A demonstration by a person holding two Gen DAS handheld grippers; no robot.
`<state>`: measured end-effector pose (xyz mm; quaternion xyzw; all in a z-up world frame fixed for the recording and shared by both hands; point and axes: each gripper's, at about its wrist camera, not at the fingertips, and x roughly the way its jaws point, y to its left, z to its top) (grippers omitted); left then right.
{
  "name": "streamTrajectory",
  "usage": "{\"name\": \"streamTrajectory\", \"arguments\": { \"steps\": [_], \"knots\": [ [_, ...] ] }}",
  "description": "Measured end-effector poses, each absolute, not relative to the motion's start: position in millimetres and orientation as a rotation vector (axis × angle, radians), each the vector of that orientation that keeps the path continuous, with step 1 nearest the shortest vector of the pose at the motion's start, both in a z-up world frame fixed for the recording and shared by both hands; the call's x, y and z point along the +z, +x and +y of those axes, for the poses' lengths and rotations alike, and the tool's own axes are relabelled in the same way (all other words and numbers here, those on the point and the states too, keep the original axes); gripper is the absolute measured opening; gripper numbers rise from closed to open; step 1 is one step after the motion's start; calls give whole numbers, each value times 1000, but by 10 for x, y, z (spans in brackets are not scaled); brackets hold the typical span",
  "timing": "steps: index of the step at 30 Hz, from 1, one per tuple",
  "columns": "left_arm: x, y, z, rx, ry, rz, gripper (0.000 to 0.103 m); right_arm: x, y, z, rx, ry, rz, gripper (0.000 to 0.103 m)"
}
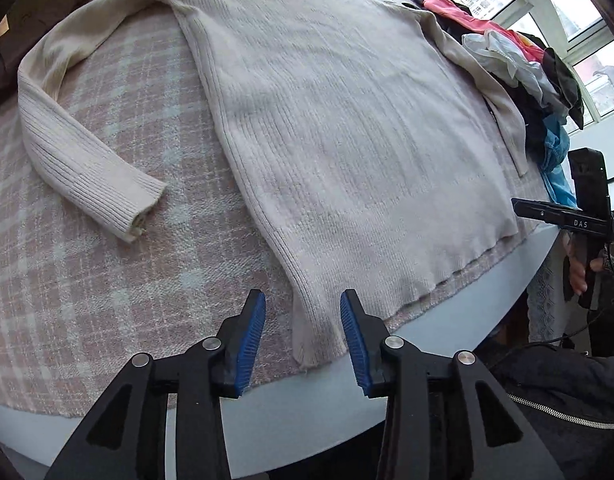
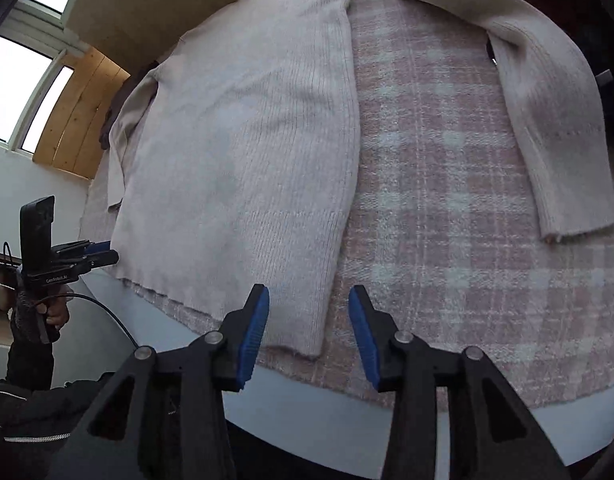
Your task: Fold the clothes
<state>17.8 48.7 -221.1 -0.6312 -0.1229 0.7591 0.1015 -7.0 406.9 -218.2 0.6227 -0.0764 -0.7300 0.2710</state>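
Sweater (image 1: 339, 128) lies spread flat, unfolded, on the plaid cloth (image 1: 87, 260), filling the frame's centre, sleeves out. Left gripper (image 1: 303, 340) and right gripper (image 2: 309, 336), both agape and empty, flank its hem corners at lower centre. Judged: a hem-corner grasp is in hand; closing squarely on the knit comes next.
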Motion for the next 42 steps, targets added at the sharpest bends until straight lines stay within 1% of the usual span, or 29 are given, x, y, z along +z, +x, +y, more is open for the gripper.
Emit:
{"name": "streamTrajectory", "arguments": {
  "steps": [1, 2, 3, 4, 5, 6, 8, 12, 14, 18, 22, 23, 24, 26, 27, 28, 29, 30, 33, 38, 39, 40, 41, 42],
  "knots": [
    [-2241, 160, 503, 2230, -1869, -367, 29, -2190, -70, 4011, -1961, 1671, -193, 41],
    [-2257, 154, 512, 2218, -1870, -370, 21, -2190, -70, 3974, -1960, 1663, -177, 41],
    [-2272, 149, 517, 2201, -1870, -376, 6, -2188, -69, 3941, -1959, 1654, -160, 41],
    [-2281, 143, 513, 2190, -1867, -384, 5, -2190, -74, 3883, -1952, 1650, -154, 41],
    [-2284, 135, 497, 2184, -1862, -399, 5, -2199, -87, 3847, -1939, 1647, -160, 38],
    [-2283, 124, 464, 2175, -1858, -429, 5, -2208, -101, 3817, -1926, 1644, -168, 24],
    [-2250, 97, 361, 2174, -1840, -506, 5, -2212, -164, 3786, -1921, 1646, -185, 5],
    [-2119, -27, 102, 2218, -1770, -637, 5, -2116, -351, 3939, -1902, 1602, -387, 5],
    [-2054, -125, 0, 2244, -1738, -679, 5, -2034, -455, 3972, -1910, 1578, -445, 5],
    [-1973, -329, -97, 2276, -1706, -709, 5, -1939, -673, 4056, -1915, 1547, -569, 5],
    [-2022, -478, -116, 2277, -1719, -702, 5, -1945, -913, 4091, -1975, 1556, -608, 5],
    [-2046, -509, -118, 2273, -1726, -701, 5, -1949, -947, 4097, -1991, 1575, -594, 5],
    [-2070, -541, -119, 2269, -1732, -701, 6, -1954, -974, 4103, -2007, 1597, -574, 9],
    [-2118, -604, -123, 2260, -1746, -699, 6, -1935, -893, 4074, -1950, 1620, -519, 9],
    [-2142, -635, -125, 2256, -1752, -699, 6, -1914, -814, 4059, -1919, 1623, -473, 13],
    [-2166, -666, -127, 2252, -1759, -698, 6, -1894, -699, 4035, -1922, 1629, -396, 19],
    [-2174, -672, -127, 2249, -1761, -698, 6, -1873, -574, 4008, -1931, 1635, -311, 34],
    [-2165, -652, -127, 2245, -1758, -697, 6, -1901, -478, 4001, -1926, 1646, -274, 44],
    [-2166, -614, -134, 2232, -1762, -697, 6, -2018, -209, 3994, -1901, 1686, -195, 45],
    [-2166, -592, -118, 2206, -1771, -671, 6, -2201, -98, 3839, -1861, 1696, -221, 46],
    [-2164, -589, -113, 2202, -1774, -663, 6, -2214, -102, 3803, -1855, 1688, -225, 44],
    [-2164, -585, -106, 2198, -1777, -654, 6, -2226, -107, 3767, -1849, 1679, -229, 39],
    [-2162, -579, -93, 2193, -1782, -643, 6, -2239, -112, 3731, -1843, 1671, -233, 12],
    [-2158, -569, -82, 2188, -1787, -635, 6, -2202, -133, 3759, -1836, 1671, -254, 6]
  ]
}}
